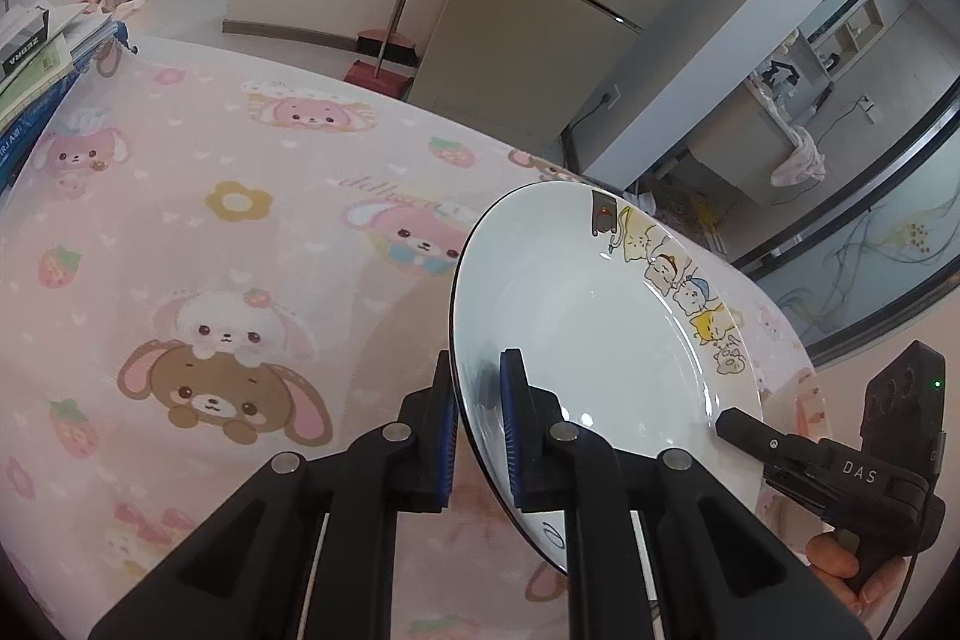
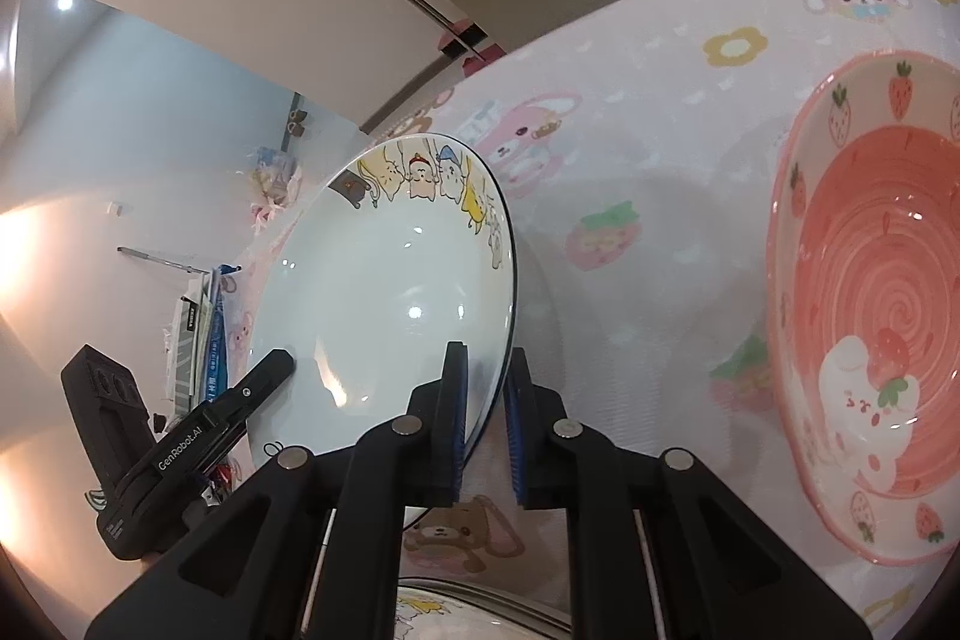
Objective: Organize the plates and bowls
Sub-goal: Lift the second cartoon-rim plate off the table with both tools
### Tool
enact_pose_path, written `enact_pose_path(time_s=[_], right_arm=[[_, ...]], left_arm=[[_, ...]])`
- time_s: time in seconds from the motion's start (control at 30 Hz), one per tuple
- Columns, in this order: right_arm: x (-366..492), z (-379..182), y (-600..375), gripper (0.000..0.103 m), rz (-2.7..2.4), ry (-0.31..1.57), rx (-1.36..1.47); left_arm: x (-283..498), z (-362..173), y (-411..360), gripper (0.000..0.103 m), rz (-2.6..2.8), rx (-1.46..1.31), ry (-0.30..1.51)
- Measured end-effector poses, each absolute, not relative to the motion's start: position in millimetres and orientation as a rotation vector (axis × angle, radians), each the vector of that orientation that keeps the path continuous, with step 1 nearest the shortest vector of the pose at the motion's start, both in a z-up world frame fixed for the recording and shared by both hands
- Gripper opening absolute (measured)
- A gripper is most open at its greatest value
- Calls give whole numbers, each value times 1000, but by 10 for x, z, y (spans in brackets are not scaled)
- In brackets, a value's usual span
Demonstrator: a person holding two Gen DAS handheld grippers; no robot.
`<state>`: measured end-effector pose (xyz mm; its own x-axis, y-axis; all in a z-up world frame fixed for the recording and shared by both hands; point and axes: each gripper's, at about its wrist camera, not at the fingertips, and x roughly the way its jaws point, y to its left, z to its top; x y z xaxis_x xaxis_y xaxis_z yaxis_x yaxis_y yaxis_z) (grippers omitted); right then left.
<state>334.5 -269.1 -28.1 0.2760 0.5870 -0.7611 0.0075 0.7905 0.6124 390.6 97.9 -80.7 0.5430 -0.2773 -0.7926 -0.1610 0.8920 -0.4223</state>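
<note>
Plate held off the table by both claws, one on each side of its rim.

The table [image 1: 240, 232], under a pink cartoon cloth, carries the work. The white plate [image 1: 576, 316] is tilted clear of the cloth, probably so it can be carried to a stack. The pink bowl [image 2: 870, 316] rests on the cloth to the plate's right; only the right wrist view shows it, along with the rim of another printed dish [image 2: 432, 610] at its bottom edge. The left claw [image 1: 480, 436] is nearly closed, pinching the plate's left rim between its blue pads. The right claw [image 2: 485, 430] grips the opposite rim the same way. A two-sided grip likely keeps the glossy plate from swinging. Each view shows the other claw only from the side, at the plate's far rim.
</note>
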Motion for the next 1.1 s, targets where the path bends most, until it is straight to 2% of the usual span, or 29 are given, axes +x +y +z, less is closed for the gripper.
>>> enact_pose_path(time_s=[0.37,0.67,1.1], right_arm=[[3040,391,-2823,11,414,1094,565],[2454,1118,-2977,12,455,951,516],[1648,1496,-3238,12,513,860,450]], left_arm=[[3581,-15,810,13,-124,-450,880],[2933,783,565,13,-157,-401,771],[1919,1225,313,13,-183,-342,698]])
